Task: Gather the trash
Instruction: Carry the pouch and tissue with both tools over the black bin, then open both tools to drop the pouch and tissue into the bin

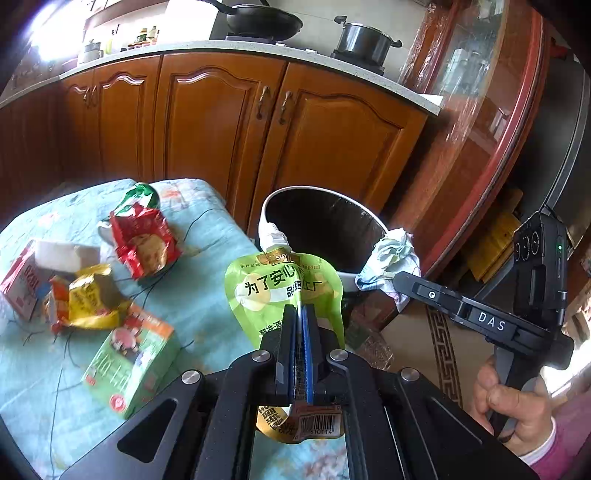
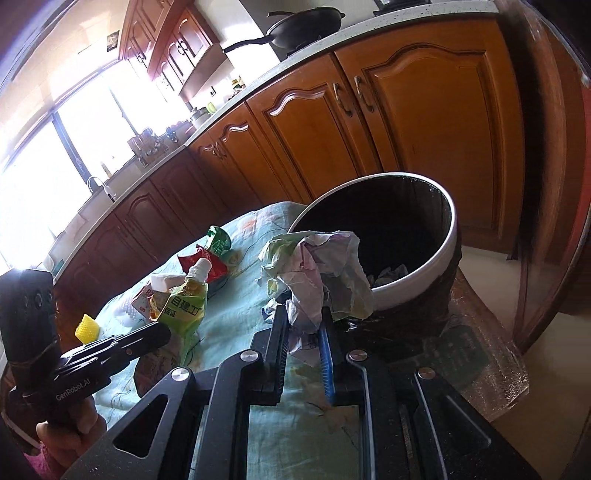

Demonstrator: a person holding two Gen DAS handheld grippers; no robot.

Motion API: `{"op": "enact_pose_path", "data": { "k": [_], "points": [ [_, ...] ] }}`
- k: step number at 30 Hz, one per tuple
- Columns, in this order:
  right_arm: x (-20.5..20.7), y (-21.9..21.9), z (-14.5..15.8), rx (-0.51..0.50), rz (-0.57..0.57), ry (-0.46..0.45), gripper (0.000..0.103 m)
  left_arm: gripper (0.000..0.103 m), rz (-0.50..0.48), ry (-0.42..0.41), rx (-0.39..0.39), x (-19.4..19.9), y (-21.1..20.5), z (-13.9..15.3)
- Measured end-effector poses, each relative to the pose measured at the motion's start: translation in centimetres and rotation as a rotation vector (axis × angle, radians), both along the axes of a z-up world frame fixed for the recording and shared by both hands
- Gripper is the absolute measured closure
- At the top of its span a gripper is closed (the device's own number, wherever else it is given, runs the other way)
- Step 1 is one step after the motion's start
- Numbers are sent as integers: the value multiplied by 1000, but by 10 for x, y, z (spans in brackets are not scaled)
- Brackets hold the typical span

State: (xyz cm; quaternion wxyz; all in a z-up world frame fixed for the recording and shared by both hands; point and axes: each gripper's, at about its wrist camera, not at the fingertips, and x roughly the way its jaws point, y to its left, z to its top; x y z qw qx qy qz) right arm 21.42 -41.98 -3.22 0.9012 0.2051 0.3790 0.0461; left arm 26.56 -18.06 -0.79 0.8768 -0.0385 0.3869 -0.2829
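Left fingers (image 1: 300,314) clamped on green pouch (image 1: 280,284), right fingers (image 2: 304,317) pinching crumpled paper (image 2: 317,258), bin (image 2: 417,288) just beyond, wrappers (image 1: 144,240) on tablecloth (image 1: 207,236)

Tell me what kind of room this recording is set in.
Most likely a home kitchen: a black wok and a steel lidded pot sit on a pale stone countertop above carved orange-brown wooden cabinet doors. A faucet stands by the window.
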Motion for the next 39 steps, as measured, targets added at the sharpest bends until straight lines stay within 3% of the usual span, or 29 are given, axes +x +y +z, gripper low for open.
{"op": "enact_pose_path", "data": {
  "k": [17,32,36,39],
  "points": [
    [52,-51,-3,-47,-53,43,87,102,-16,-2,5,78,-64,-7],
    [86,-66,-21,-91,-48,124,87,101,-29,38,50,132,-112,-30],
    [92,-69,-25,-100,-52,143,77,98,-32,72,58,141,-121,-34],
    [91,-72,-25,-94,-60,142,63,82,-22,66,49,140,-118,-32]
  ]
}}
